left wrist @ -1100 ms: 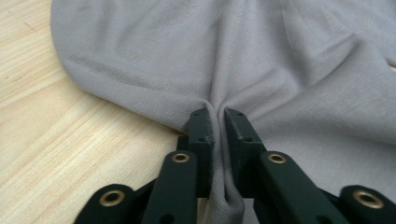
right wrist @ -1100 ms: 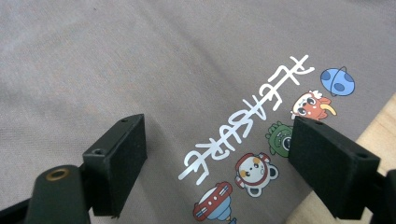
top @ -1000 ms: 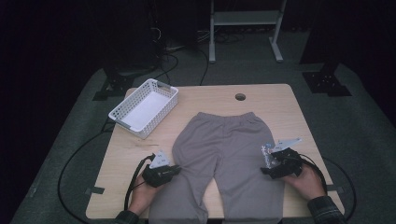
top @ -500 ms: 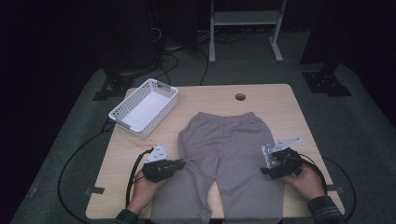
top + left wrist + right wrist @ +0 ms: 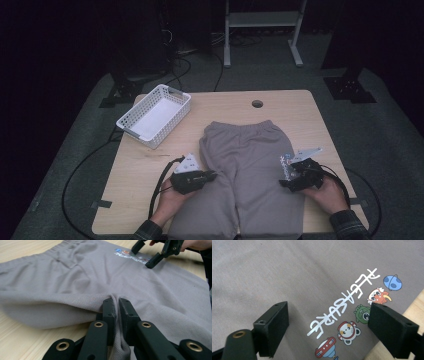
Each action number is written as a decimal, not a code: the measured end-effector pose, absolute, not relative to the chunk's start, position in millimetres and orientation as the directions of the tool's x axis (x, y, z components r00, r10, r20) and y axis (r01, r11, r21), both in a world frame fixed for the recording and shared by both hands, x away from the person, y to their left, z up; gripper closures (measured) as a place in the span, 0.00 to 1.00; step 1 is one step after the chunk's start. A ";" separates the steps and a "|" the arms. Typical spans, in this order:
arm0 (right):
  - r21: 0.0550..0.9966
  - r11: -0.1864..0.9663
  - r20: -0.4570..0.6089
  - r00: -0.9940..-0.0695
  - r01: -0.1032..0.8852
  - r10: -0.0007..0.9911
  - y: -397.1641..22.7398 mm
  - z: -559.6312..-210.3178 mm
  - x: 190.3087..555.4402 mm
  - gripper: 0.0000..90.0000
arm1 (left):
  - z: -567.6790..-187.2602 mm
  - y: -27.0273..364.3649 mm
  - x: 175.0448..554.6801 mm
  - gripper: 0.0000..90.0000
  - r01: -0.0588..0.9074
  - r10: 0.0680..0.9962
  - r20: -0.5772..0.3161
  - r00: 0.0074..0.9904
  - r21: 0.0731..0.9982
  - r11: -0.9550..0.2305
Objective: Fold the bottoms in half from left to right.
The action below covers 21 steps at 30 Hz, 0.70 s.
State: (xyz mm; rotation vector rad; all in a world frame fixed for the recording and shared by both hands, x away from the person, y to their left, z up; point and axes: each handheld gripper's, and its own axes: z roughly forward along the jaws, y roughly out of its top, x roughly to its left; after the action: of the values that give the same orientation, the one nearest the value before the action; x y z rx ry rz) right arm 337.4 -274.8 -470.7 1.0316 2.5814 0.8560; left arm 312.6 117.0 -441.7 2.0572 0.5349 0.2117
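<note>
At about ten o'clock on the wooden surface (image 5: 280, 102) a white basket (image 5: 154, 115) stands by itself, well apart from the work. Nearer the person, at about seven o'clock, the left gripper (image 5: 209, 177) lies against the left edge of a pair of grey shorts (image 5: 250, 165), its jaws pinched tight on a fold of the fabric; in the left gripper view the cloth (image 5: 75, 282) bunches up between the two black jaws and lifts slightly off the wood beside them. The shorts themselves lie spread flat from the middle of the surface down to its six o'clock edge, the elastic waistband pointing towards twelve o'clock and the legs towards the person. At about four o'clock the right gripper (image 5: 285, 175) rests at the right edge of the shorts, held in the person's right hand (image 5: 327, 192). Its jaws stand wide apart and have just been opening a little; in the right gripper view they straddle the printed lettering and cartoon figures (image 5: 347, 315) on the fabric without pressing on it.
</note>
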 end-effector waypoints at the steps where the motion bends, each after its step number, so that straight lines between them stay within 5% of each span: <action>1: 0.595 0.581 0.001 -0.724 0.554 0.689 -274.6 -470.6 337.4 0.17 | -443.0 111.9 312.7 0.93 0.286 0.448 -0.067 0.892 0.849 -0.443; 21: 0.583 0.574 0.001 -0.707 0.575 0.707 -273.3 -469.9 336.7 0.16 | -475.3 61.7 323.8 0.93 0.270 0.373 -0.043 0.927 0.766 -0.583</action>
State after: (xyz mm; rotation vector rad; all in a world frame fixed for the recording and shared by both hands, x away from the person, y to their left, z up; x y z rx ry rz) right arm 336.7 -273.3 -469.9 1.0663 2.5748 0.8297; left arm 323.8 61.7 -475.3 2.2258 0.4540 0.1532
